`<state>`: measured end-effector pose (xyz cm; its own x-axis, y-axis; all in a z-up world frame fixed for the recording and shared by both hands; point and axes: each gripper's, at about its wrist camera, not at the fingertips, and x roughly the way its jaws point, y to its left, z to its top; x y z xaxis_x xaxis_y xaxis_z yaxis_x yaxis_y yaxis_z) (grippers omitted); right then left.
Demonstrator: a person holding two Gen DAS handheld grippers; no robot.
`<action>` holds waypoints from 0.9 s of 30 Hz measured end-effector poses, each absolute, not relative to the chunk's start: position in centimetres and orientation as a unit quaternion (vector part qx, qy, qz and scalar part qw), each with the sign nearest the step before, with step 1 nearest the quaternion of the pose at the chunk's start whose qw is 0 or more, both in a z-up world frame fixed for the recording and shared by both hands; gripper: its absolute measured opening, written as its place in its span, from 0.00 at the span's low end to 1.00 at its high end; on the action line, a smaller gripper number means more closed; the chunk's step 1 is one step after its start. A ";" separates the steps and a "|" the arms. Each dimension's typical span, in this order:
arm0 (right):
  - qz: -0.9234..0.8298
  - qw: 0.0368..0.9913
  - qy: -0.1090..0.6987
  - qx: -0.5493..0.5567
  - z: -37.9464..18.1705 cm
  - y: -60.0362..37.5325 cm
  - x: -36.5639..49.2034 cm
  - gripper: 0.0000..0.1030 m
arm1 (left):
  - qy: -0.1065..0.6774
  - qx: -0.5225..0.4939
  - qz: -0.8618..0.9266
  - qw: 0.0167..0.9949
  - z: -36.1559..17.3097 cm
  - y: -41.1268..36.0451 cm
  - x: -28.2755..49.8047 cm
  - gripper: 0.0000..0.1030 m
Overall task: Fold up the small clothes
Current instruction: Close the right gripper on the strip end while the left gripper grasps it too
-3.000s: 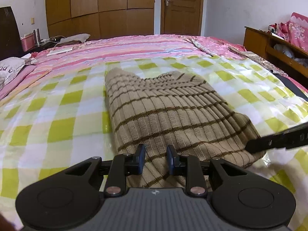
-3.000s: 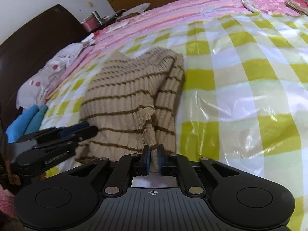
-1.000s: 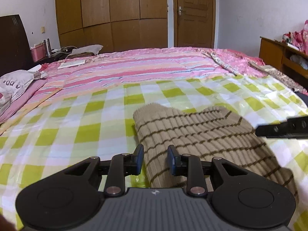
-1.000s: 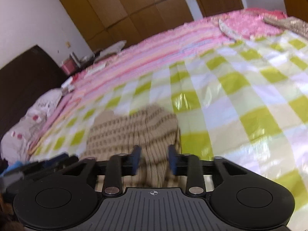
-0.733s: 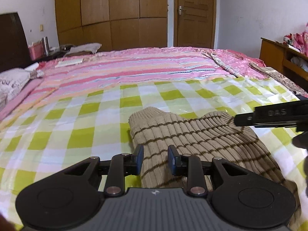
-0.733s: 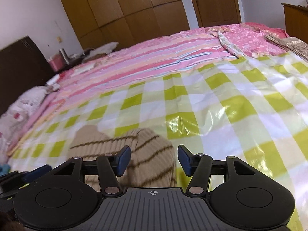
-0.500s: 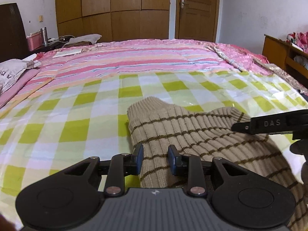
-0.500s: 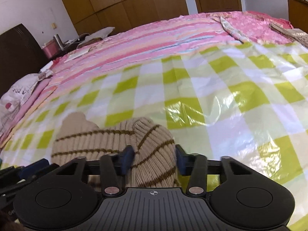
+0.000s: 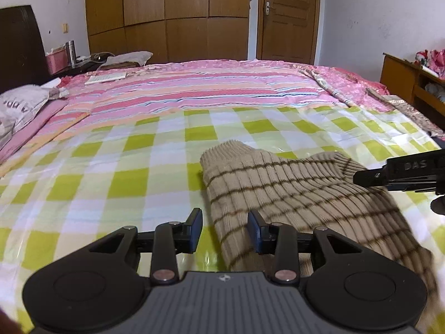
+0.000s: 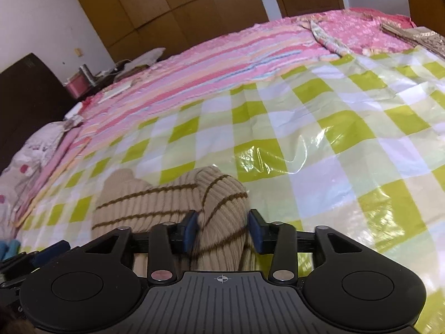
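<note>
A beige ribbed sweater with thin brown stripes [image 9: 292,183] lies folded on the green-and-white checked plastic sheet [image 9: 125,172]. My left gripper [image 9: 224,231] sits low over its near left edge. Its jaws are opening, with the cloth's edge between them and a strip of sheet showing beside the left pad. In the right wrist view the sweater [image 10: 155,203] bulges as a rounded fold between the opening jaws of my right gripper [image 10: 222,231]. The right gripper [image 9: 358,176] also reaches in from the right edge. The left gripper [image 10: 52,250] shows at the lower left.
Pink striped bedding [image 9: 208,89] covers the far half of the bed. A pillow [image 9: 16,105] and a dark headboard [image 9: 19,47] are at the left. A wooden shelf unit [image 9: 411,83] stands at the right. A wardrobe [image 9: 167,14] and a door line the back wall.
Three seconds ago both grippers pinched the sweater's near edge. The cloth has since been carried over into a shorter fold, and both pairs of jaws have now spread apart.
</note>
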<state>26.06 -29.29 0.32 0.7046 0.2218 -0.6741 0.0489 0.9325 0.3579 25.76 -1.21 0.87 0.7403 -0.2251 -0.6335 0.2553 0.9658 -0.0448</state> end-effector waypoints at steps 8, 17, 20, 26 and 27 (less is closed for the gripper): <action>0.100 0.893 0.389 0.205 0.5 -30.2 19.4 0.70 | 0.369 -0.050 -0.167 0.913 0.6 1.1 21.4 0.41; 0.128 0.858 0.420 0.268 -2.3 -30.8 18.7 0.70 | 0.395 -0.042 -0.192 0.897 -1.6 -0.4 20.2 0.42; 0.148 0.851 0.420 0.277 -2.4 -30.9 18.7 0.70 | 0.397 -0.046 -0.197 0.896 -1.9 -0.4 20.1 0.44; 0.170 0.844 0.426 0.279 -3.2 -30.2 18.3 0.72 | 0.403 -0.063 -0.211 0.888 -2.5 -0.2 19.7 0.45; 0.176 0.840 0.428 0.283 -3.2 -30.0 18.4 0.69 | 0.402 -0.063 -0.213 0.888 -2.5 -0.3 19.6 0.45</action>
